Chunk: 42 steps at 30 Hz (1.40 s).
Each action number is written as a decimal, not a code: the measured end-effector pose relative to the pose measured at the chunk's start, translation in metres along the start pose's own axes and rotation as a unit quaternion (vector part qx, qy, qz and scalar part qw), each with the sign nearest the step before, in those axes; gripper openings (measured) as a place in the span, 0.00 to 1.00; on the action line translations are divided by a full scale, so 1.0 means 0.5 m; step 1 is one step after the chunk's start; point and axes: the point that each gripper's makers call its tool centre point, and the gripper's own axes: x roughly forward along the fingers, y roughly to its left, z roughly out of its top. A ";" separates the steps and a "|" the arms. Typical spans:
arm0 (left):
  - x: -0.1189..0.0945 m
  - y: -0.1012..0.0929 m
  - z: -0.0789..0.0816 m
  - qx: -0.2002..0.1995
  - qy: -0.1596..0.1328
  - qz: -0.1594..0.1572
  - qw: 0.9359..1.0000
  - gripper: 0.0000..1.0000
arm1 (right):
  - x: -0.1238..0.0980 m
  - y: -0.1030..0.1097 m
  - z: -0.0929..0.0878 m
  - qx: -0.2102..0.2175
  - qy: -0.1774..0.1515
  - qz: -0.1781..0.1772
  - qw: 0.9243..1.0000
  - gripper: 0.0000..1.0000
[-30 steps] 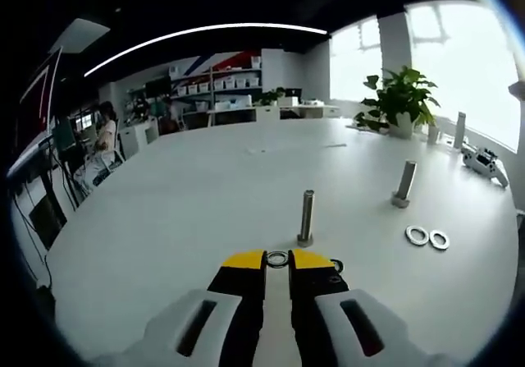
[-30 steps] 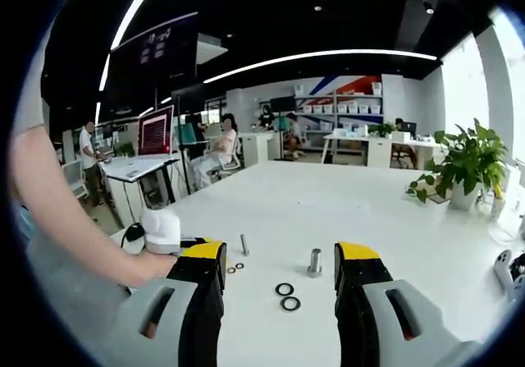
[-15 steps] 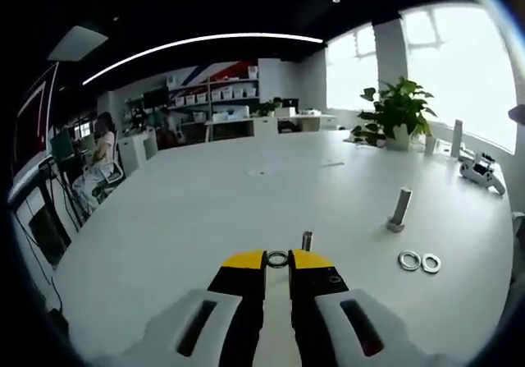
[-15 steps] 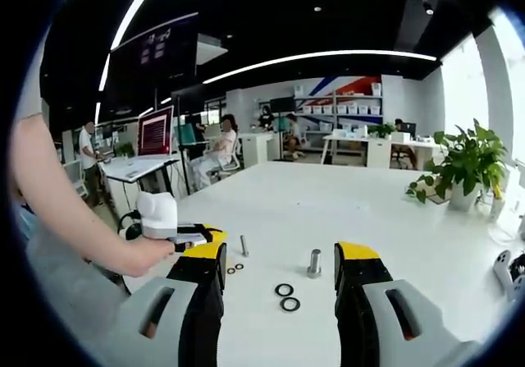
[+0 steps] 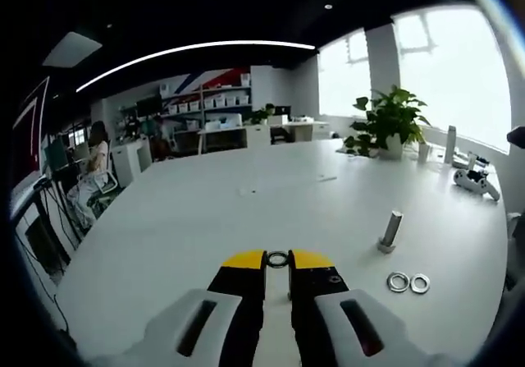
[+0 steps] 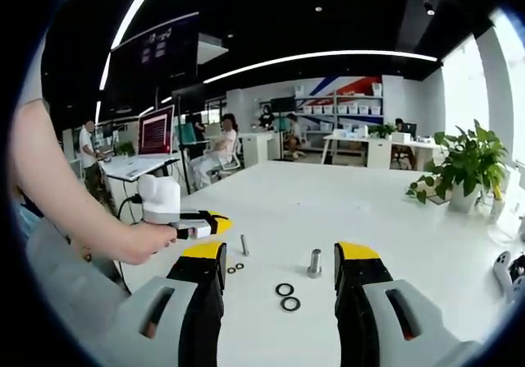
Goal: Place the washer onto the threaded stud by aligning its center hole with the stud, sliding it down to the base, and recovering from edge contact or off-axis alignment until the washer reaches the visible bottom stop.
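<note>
A small steel washer (image 5: 277,258) is pinched between the yellow tips of my left gripper (image 5: 277,263), which is shut on it above the white table (image 5: 205,211). A threaded stud (image 5: 390,231) stands to the right with two loose washers (image 5: 408,282) in front of it. In the right gripper view, the left gripper (image 6: 209,222) hovers in a person's hand, up and left of a thin stud (image 6: 244,245) with two small washers (image 6: 235,268) at its foot. My right gripper (image 6: 279,259) is open over the table; a short stud (image 6: 315,262) and two dark washers (image 6: 287,296) lie between its jaws.
A potted plant (image 5: 384,119) and a white game controller (image 5: 474,181) sit at the table's far right edge. Desks, shelves and seated people fill the room behind. A person's arm (image 6: 66,211) crosses the left of the right gripper view.
My left gripper has risen with the washer; the near stud, in front of its jaws a second ago, has dropped out of sight below them. The right gripper has stayed still.
</note>
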 end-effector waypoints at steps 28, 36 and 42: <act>0.037 -0.041 -0.024 0.017 0.031 -0.021 0.999 0.08 | -0.003 -0.012 0.001 0.011 -0.003 -0.006 1.000 0.55; 0.042 -0.040 -0.032 0.013 0.037 -0.015 0.999 0.08 | -0.004 -0.013 0.002 0.013 -0.004 -0.007 1.000 0.55; 0.043 -0.041 -0.038 0.007 0.041 -0.013 0.999 0.08 | -0.003 -0.013 0.002 0.014 -0.004 -0.007 1.000 0.55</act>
